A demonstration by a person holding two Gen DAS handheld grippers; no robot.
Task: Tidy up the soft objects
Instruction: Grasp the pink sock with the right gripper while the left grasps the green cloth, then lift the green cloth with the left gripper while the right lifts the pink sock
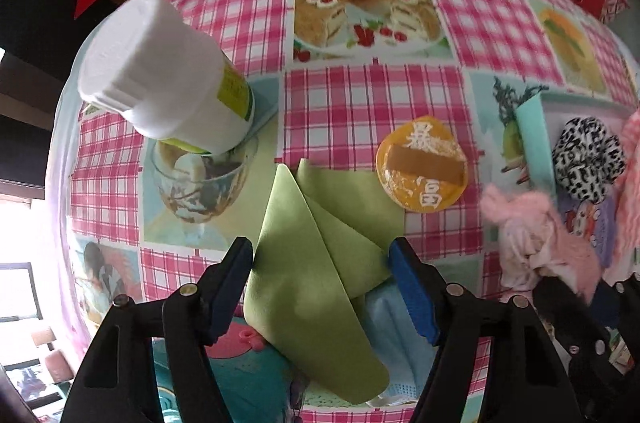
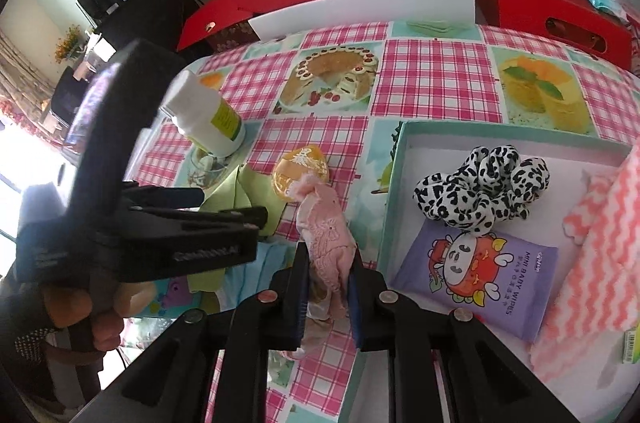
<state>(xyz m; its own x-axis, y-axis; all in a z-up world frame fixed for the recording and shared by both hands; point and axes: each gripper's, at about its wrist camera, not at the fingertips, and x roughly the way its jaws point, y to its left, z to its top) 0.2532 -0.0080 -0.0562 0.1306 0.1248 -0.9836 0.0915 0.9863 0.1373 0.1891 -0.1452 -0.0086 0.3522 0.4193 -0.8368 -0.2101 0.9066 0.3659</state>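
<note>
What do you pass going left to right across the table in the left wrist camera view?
White bottle → green cloth → round orange puff → pink fluffy cloth → black-and-white spotted scrunchie.

- Box [image 2: 394, 183] sits on the worktop [image 2: 436, 83], right side.
- Scrunchie [image 2: 480, 179], wipes pack [image 2: 480, 279] and towel [image 2: 600, 243] lie in the box.
- Bottle [image 2: 208, 115] stands left; round pad [image 2: 300, 167] lies between bottle and box.

Bright daylight floods in from a blown-out window [image 1: 16, 287] at about eight o'clock in both views, while fisheye bending and dark vignetting smear the softly blurred edges.
</note>
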